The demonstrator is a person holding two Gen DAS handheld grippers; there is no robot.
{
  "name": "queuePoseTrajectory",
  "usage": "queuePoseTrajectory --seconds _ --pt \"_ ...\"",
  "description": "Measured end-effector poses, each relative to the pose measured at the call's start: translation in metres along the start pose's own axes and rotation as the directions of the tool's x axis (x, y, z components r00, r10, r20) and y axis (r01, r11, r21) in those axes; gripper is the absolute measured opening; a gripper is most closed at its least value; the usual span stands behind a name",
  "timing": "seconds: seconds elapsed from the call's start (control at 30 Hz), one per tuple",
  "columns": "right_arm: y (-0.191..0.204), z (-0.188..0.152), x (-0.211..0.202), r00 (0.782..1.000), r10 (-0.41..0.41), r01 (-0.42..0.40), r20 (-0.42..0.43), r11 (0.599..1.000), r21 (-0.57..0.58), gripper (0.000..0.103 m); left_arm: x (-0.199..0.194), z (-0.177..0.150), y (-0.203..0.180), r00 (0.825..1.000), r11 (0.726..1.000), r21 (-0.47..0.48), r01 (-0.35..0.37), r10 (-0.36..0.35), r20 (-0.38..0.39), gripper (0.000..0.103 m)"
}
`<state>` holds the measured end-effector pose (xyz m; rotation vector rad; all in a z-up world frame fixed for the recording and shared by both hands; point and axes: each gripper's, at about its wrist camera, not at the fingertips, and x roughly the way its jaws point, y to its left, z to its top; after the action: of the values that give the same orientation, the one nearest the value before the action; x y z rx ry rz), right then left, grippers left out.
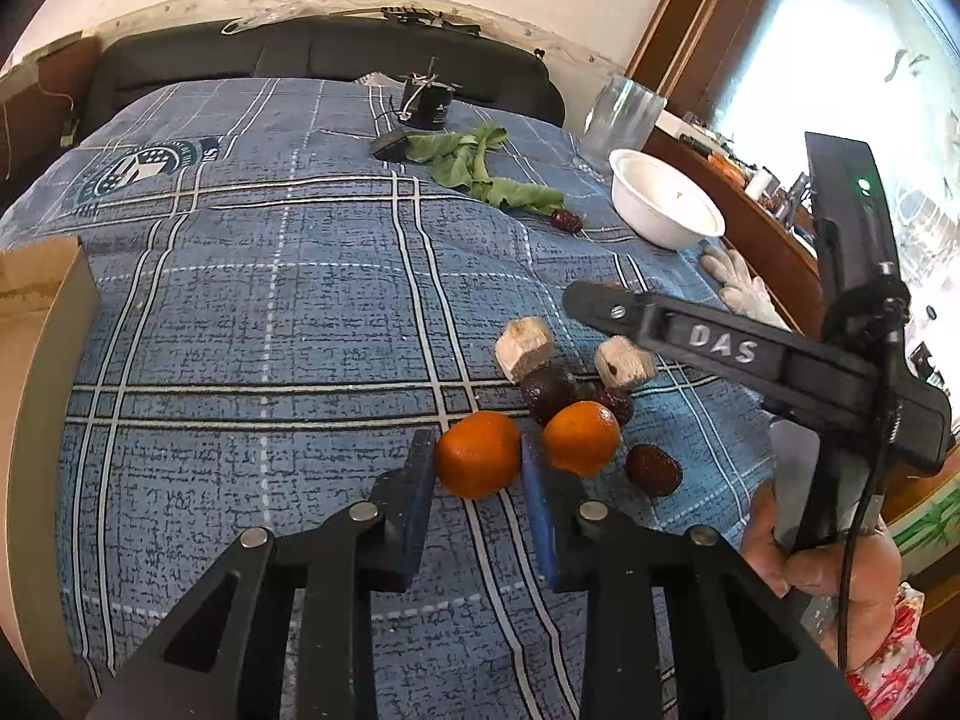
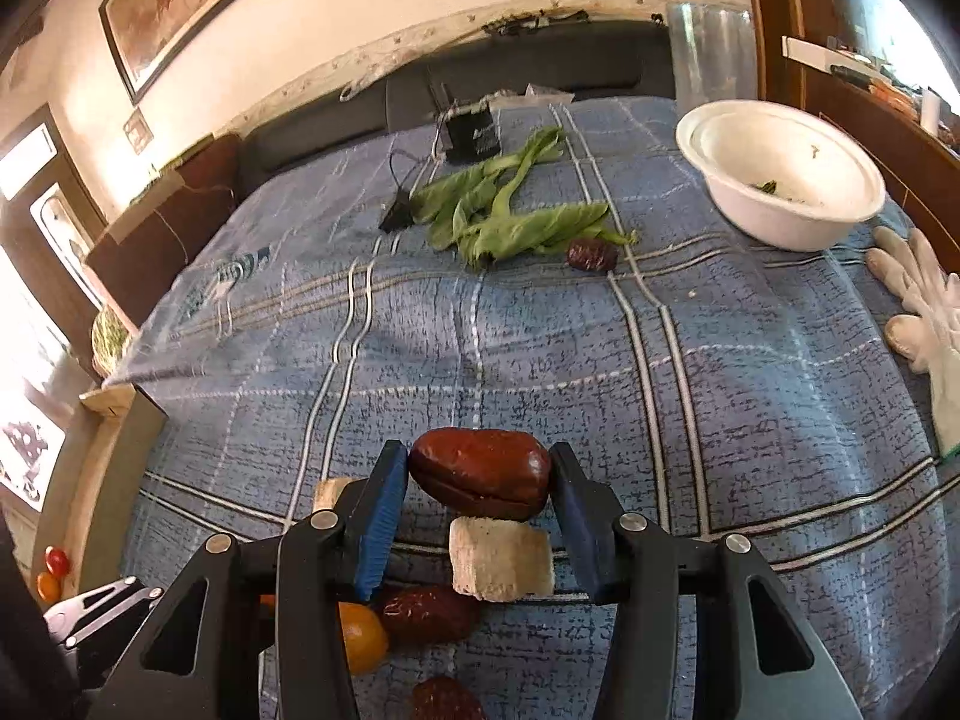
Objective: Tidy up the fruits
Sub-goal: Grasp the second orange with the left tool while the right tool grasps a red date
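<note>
Both wrist cameras are looking forward and downward along their fingers, close over the blue plaid bed [image 1: 270, 312]. Both are sharing the far white bowl [image 1: 666, 204] and green leaves [image 2: 510, 216].

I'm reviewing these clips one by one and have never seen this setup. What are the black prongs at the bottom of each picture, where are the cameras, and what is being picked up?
There is no robot here: a person holds a hand-operated two-finger gripper in each hand, and each carries a wide-angle camera looking forward along its fingers. One picture comes from the left gripper, the other from the right gripper. The black prongs with blue pads are those fingers.

On the blue plaid cloth lie two oranges, several dark red dates, pale chunks, green leaves, a white bowl and a white glove.

The left gripper is closed on an orange. The right gripper is closed on a date.
</note>
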<state>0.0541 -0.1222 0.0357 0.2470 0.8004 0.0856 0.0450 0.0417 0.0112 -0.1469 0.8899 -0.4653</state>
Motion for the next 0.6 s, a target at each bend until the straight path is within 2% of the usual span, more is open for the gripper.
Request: queuePoseTrajectory --seconds 0.2,0.37,0.5,0.6 --pt "0.012 -0.001 -0.033 0.997 0.007 -0.008 0.073 1.000 0.012 0.052 -0.017 -0.002 -0.001 0.999 1.000 -0.009 -0.004 0.004 0.052 0.027" --pt "0.036 -0.011 -0.069 0.994 0.049 -0.048 0.100 0.999 -0.015 0.052 -0.062 -0.010 0.001 0.992 0.999 -0.034 -0.014 0.018 0.125 0.027" --pt "0.074 -0.022 -0.091 0.991 0.087 -0.078 0.101 0.992 -0.095 0.052 -0.114 -0.021 0.021 0.987 0.996 -0.072 -0.054 0.064 0.149 0.027" --pt "0.113 -0.032 -0.093 0.984 0.160 -0.148 0.074 0.977 -0.152 0.053 -0.150 -0.025 0.056 0.974 0.983 -0.119 -0.140 0.158 0.160 0.027"
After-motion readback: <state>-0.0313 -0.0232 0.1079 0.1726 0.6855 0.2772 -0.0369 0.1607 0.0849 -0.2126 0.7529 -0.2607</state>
